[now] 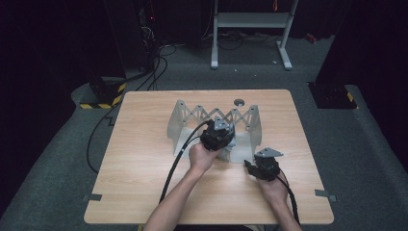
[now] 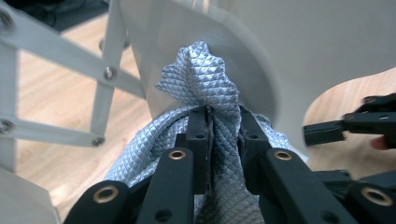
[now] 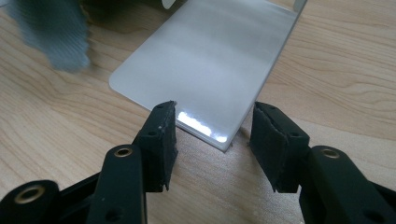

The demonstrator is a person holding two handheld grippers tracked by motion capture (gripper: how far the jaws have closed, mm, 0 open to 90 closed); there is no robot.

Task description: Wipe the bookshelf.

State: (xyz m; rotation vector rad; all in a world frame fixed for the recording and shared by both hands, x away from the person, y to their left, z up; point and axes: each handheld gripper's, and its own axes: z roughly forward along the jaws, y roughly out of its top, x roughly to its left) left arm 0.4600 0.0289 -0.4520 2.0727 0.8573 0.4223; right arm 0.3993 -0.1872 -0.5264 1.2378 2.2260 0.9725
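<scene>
A grey quilted cloth [image 2: 198, 74] bunches up between the jaws of my left gripper [image 2: 223, 112], which is shut on it. The cloth hangs close against a pale side panel of a white folding rack [image 1: 192, 115] with scissor struts. In the high view my left gripper [image 1: 222, 140] is over the rack's front, right of the middle. My right gripper [image 3: 212, 135] stands open low over the table. A corner of the rack's flat base plate [image 3: 210, 60] lies between its jaws, and the pads do not press on it. The cloth [image 3: 56, 32] shows blurred at the upper left.
A small round dark object [image 1: 239, 102] lies on the wooden table [image 1: 134, 163] behind the rack. Cables trail from both grippers toward the front edge. Tape marks [image 1: 92, 197] sit at the table's sides. A white stand [image 1: 250, 29] is on the floor beyond.
</scene>
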